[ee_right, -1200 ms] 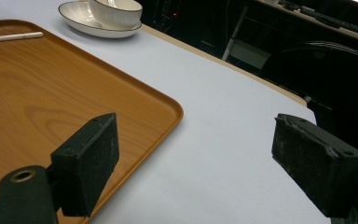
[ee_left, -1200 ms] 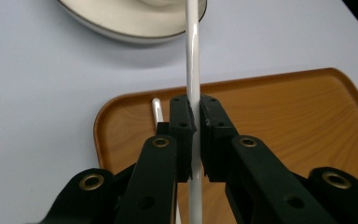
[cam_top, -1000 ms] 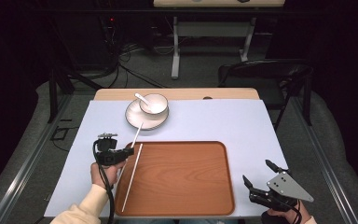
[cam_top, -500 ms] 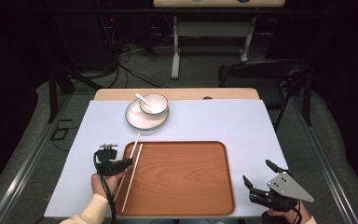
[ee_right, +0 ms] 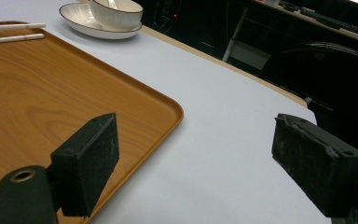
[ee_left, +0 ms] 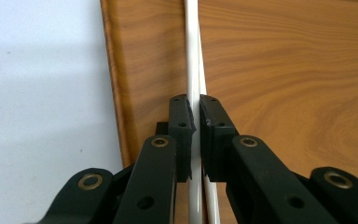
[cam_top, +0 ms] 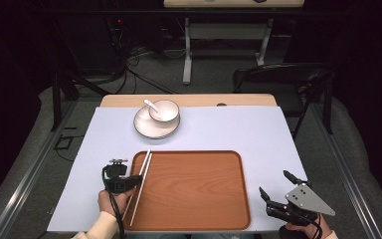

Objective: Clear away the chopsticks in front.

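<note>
L gripper point(ee_left: 196, 122) pinching pair of thin white chopsticks point(cam_top: 140, 185), resting on L edge of brown wooden tray point(cam_top: 194, 219). R gripper point(ee_right: 209, 163) spread wide, nothing between.

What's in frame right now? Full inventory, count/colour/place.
chopsticks: 2, white, along the tray's left edge, clamped in the left gripper
tray: 1, brown wood-grain, near centre of the table
plate: 1, white with dark rim, beyond the tray
bowl: 1, white, on the plate
spoon: 1, white, in the bowl
table: 1, pale cover
chair: 1, black, far right
left hand-held gripper: black, shut on chopsticks
right hand-held gripper: black, open, empty
</note>
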The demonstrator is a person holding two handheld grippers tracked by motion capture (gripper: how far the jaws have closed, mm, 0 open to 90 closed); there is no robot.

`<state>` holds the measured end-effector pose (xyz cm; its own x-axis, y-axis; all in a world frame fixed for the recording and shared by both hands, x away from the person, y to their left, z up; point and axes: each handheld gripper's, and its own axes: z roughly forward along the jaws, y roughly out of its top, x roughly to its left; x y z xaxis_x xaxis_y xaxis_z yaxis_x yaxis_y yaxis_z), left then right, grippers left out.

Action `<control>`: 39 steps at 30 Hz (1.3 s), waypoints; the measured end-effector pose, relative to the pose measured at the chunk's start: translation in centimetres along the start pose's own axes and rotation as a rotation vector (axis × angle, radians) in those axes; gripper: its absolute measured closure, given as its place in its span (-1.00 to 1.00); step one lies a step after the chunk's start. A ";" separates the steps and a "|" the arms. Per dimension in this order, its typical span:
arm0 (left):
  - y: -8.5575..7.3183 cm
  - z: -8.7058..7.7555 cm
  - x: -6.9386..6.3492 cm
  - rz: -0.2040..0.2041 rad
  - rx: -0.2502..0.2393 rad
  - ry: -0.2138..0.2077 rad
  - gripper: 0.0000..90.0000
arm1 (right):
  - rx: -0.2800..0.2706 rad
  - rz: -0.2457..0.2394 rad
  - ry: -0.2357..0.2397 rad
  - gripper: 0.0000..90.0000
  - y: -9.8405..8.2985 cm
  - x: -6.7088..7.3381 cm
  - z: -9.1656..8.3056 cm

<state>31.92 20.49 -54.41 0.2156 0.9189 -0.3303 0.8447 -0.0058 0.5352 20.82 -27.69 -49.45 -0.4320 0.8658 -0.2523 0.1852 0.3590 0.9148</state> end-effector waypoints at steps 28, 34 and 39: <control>-0.3 -0.7 -0.3 0.059 0.019 -0.048 0.26 | 0.001 0.001 -0.002 -0.68 0.0 0.0 0.0; 1.0 -1.9 -0.4 0.182 -0.008 -0.074 -0.26 | 0.001 0.000 0.000 -0.68 0.0 0.0 0.0; 1.7 -3.8 -0.7 0.307 -0.102 -0.100 -0.55 | 0.001 -0.002 0.000 -0.68 0.0 0.0 0.0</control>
<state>31.39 21.32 -50.34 0.5034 0.8373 -0.2135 0.6805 -0.2319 0.6951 20.83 -27.66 -49.46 -0.4322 0.8651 -0.2545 0.1850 0.3613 0.9139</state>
